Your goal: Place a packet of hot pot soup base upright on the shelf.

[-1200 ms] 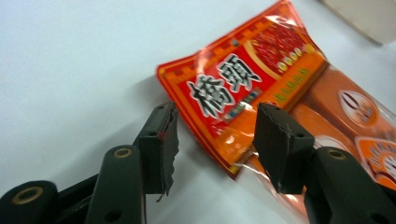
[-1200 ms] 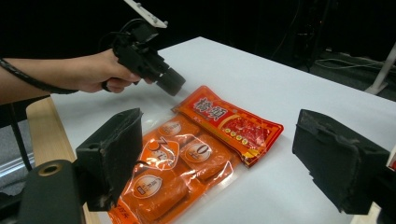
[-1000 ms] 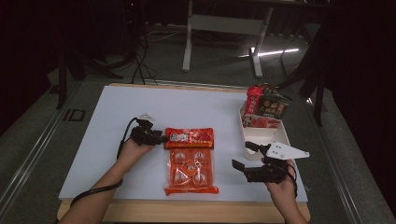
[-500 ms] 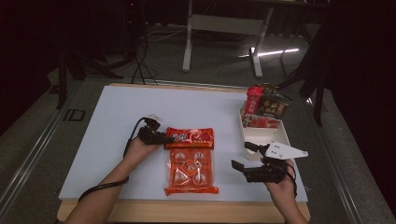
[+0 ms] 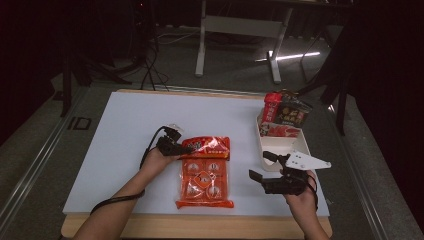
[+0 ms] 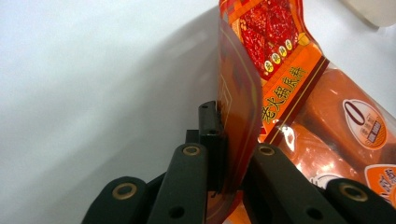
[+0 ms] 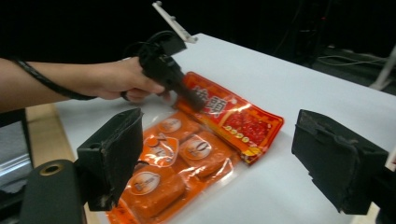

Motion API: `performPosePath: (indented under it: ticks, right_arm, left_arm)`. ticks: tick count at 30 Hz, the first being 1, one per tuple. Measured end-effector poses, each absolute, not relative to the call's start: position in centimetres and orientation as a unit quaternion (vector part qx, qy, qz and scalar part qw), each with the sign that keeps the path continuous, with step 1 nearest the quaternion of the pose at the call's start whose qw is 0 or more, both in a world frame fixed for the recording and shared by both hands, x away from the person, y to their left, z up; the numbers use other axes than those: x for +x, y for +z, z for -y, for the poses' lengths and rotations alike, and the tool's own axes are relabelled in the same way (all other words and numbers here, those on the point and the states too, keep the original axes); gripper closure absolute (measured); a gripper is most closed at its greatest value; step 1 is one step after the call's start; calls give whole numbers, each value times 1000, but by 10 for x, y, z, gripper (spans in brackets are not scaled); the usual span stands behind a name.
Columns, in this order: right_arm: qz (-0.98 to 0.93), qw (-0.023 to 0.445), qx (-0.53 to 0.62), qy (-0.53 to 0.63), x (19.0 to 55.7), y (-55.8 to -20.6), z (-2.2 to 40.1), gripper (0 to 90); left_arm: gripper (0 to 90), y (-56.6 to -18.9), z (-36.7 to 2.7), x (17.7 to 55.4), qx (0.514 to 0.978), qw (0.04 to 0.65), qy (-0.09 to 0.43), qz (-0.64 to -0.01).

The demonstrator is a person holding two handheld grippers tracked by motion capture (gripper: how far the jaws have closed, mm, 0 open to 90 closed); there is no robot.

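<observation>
Dark floor with cables and metal stand legs surrounds the white tabletop (image 5: 125, 130), which lies on a wooden board. From the high view, the flat orange-red plastic pouch with four sealed blocks inside (image 5: 205, 172) lies near the front edge of the tabletop, a little right of its middle. The left gripper (image 5: 181, 148) sits at the pouch's far left corner, and its jaws have just been closing onto the printed header there. The right gripper (image 5: 261, 169) hovers near the front right corner, jaws apart, with nothing between them. Behind it, along the right edge, stands a white rectangular tray (image 5: 300, 147) with red and dark snack packets (image 5: 283, 116) at its far end.

In the left gripper view, the two black jaws are together on the thin edge of the pouch (image 6: 243, 116), and the film curls upward between them. The film looks glossy and limp, so I judge it can slip and it will fold when lifted from one corner.

In the right gripper view, the open jaws frame the pouch (image 7: 196, 149) and the left gripper (image 7: 187, 95) pressing on its header. The blocks give the pouch some weight at the lower half, so it will probably hang and swing. A good second hold is the flat sealed border near the front, not the bulging blocks.
</observation>
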State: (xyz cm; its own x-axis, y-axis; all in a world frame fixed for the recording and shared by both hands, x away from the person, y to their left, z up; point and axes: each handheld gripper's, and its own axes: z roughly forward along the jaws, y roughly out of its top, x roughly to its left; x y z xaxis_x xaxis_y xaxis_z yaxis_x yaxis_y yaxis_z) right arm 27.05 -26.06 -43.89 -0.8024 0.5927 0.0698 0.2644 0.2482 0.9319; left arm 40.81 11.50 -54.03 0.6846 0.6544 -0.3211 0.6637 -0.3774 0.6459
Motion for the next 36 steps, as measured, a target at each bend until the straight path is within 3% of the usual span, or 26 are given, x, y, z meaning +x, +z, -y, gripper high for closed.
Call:
performPosePath:
  ticks: [15, 36]
  right_arm:
    - [-783, 177, 265, 534, 271, -436, 258, 134]
    - [-781, 173, 288, 527, 270, -434, 251, 104]
  left_arm:
    - [896, -502, -120, 392, 820, 432, 13, -377]
    - [898, -457, -117, 366, 815, 475, 22, -330]
